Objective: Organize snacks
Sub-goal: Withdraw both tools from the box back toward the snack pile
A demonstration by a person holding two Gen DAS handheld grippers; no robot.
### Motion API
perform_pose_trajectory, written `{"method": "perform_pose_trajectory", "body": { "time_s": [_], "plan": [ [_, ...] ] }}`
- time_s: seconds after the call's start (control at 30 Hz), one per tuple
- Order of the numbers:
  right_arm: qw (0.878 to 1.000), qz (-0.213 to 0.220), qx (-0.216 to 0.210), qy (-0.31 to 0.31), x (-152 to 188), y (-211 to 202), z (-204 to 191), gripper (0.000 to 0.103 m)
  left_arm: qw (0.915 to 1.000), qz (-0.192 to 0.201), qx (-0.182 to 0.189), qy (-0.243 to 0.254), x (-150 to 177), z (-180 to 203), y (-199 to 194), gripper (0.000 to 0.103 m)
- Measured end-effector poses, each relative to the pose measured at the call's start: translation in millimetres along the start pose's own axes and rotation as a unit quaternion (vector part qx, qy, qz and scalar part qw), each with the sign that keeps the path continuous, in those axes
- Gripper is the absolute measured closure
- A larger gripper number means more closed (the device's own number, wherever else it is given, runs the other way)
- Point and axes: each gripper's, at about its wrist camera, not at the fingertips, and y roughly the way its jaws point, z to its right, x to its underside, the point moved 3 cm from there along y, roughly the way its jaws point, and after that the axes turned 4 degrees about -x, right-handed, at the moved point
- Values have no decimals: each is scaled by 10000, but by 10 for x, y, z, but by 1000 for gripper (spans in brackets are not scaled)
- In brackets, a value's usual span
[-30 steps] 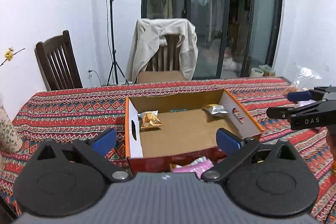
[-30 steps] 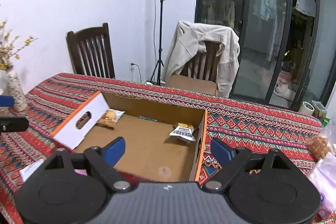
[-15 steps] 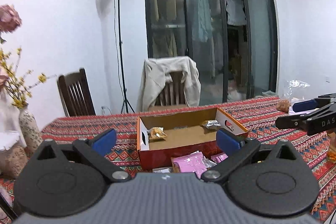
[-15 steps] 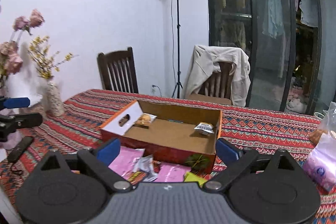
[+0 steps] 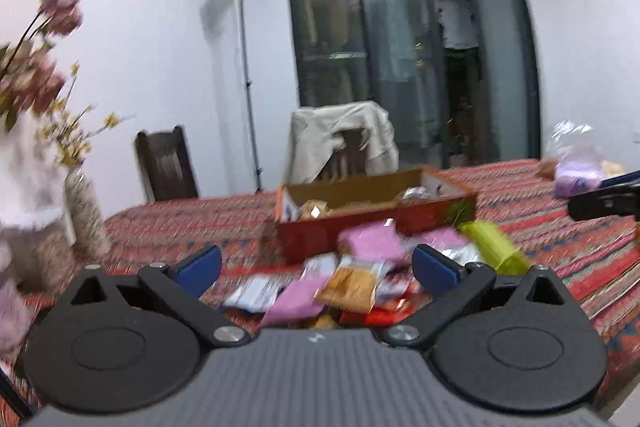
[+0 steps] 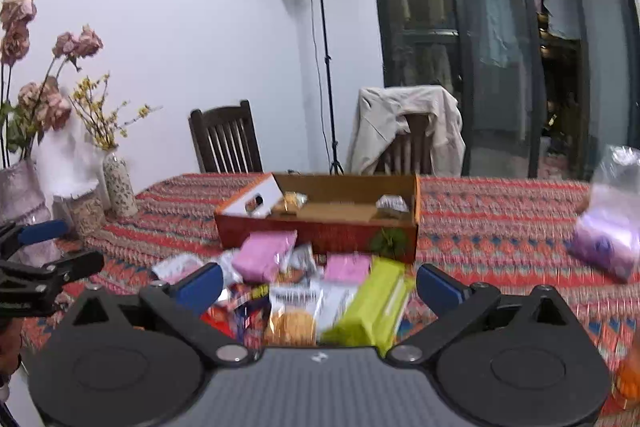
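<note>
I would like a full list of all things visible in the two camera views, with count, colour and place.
cardboard box: one, brown with orange-red front, mid-table
packets in box: two, far corners
loose snack packets: a heap, pink, lime green, white, orange, before the box
tablecloth: one, red patterned
vases with flowers: several, table's left end
plastic bag: one, clear and purple, right side
chairs: two, dark wood; right one under a beige jacket
light stand: one, black, by wall
glass doors: dark-framed, behind
left tool: open, empty
right tool: jaws opening, gripping nothing

Your snack packets [image 6: 320, 291] — pink, green, orange — lie heaped just before the open cardboard box [image 6: 320, 227]; two packets sit inside.
</note>
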Motion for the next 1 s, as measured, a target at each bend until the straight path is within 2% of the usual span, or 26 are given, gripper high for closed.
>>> {"method": "perform_pose_trajectory", "body": {
  "time_s": [0.13,0.23,0.33,0.47,0.6,0.73,1.0],
  "plan": [
    [9998,-12,179,-58,326,47,-55,0,9989,-392,47,-260,237,-46,54,0],
    [9988,-120,410,-250,541,128,-96,0,9987,-414,-128,-280,374,-78,66,0],
    [9983,-200,420,-339,741,214,-135,0,9981,-455,-333,-265,453,-84,103,0],
    [9976,-271,451,-450,907,310,-180,0,9975,-559,-198,-380,522,-97,138,0],
    [9984,-203,445,-268,924,355,-156,0,9969,-685,-245,-289,556,-76,204,0],
    [9989,-145,446,62,864,405,-78,0,9976,-624,-160,-259,565,-79,253,0],
    [9984,-174,537,-94,787,606,-94,3,9974,-667,126,-226,504,-20,469,0]
  ]
}}
